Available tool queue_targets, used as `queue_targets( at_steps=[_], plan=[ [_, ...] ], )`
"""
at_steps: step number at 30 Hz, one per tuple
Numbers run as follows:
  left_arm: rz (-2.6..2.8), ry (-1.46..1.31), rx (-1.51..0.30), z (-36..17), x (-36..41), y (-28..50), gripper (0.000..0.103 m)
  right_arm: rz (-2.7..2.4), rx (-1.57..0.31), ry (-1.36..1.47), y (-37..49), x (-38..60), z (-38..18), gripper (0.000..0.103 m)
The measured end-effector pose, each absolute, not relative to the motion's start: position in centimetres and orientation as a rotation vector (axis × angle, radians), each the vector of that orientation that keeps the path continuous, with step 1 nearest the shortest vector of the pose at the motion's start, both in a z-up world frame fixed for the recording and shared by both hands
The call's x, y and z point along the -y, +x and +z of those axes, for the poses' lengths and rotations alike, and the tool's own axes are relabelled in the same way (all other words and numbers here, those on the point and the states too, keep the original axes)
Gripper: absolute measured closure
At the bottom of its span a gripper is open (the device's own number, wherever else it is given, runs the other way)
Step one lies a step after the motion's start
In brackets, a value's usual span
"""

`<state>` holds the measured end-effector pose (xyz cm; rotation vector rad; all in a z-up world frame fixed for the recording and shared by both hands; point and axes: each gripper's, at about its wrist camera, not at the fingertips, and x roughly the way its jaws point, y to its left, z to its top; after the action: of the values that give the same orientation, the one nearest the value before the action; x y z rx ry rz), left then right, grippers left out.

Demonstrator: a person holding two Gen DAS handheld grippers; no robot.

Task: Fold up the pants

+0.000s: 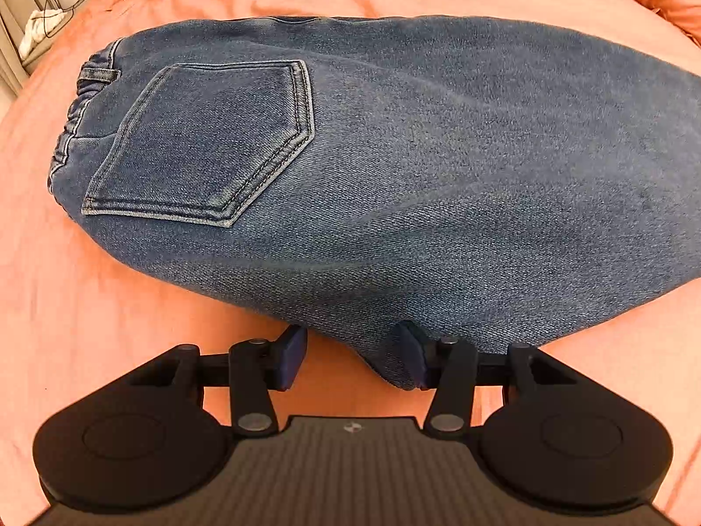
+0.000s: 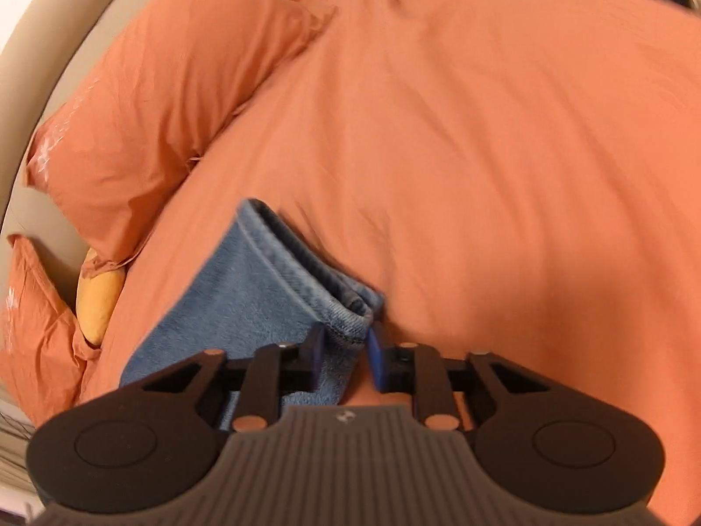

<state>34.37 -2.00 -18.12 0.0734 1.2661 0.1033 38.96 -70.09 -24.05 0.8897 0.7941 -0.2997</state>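
Note:
Blue denim pants (image 1: pixel 394 166) lie on an orange bed cover (image 1: pixel 87 307), folded lengthwise, with a back pocket (image 1: pixel 206 140) facing up and the elastic waistband (image 1: pixel 74 118) at the left. My left gripper (image 1: pixel 350 357) is open, its blue pads on either side of the pants' near edge, which dips between them. In the right wrist view the leg hems (image 2: pixel 302 280) lie on the cover. My right gripper (image 2: pixel 346 357) is open around the corner of the hems, with the pads close to the cloth.
Orange pillows (image 2: pixel 166 101) and a yellow cushion (image 2: pixel 98 302) lie at the head of the bed by a beige headboard (image 2: pixel 52 44). A white cloth and cables (image 1: pixel 39 30) sit off the bed's far left.

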Motion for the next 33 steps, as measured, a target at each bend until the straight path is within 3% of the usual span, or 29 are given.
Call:
queue_targets(
  at_steps=[8,13,18,24,29,33],
  plan=[
    [0.107,0.123,-1.261,-18.2,2.8,34.4,0.046,-0.133,-0.562,0.759,40.4,68.5,-14.3,0.098],
    [0.115,0.129,-1.256,-18.1,3.2,34.0,0.046,-0.260,-0.729,0.730,40.9,68.9,-20.0,0.098],
    [0.120,0.134,-1.268,-18.3,3.2,34.4,0.046,-0.274,-0.763,0.843,39.7,70.4,-24.5,0.096],
    [0.121,0.120,-1.257,-18.5,3.0,34.3,0.046,-0.259,-0.778,0.965,39.0,70.8,-26.2,0.073],
    [0.104,-0.021,-1.236,-18.1,0.8,33.5,0.044,-0.249,-0.732,1.147,38.3,70.9,-29.3,0.075],
    [0.096,-0.226,-1.233,-18.3,-2.2,32.7,0.036,-0.271,-0.667,1.223,39.0,70.6,-30.9,0.084]
  ],
)
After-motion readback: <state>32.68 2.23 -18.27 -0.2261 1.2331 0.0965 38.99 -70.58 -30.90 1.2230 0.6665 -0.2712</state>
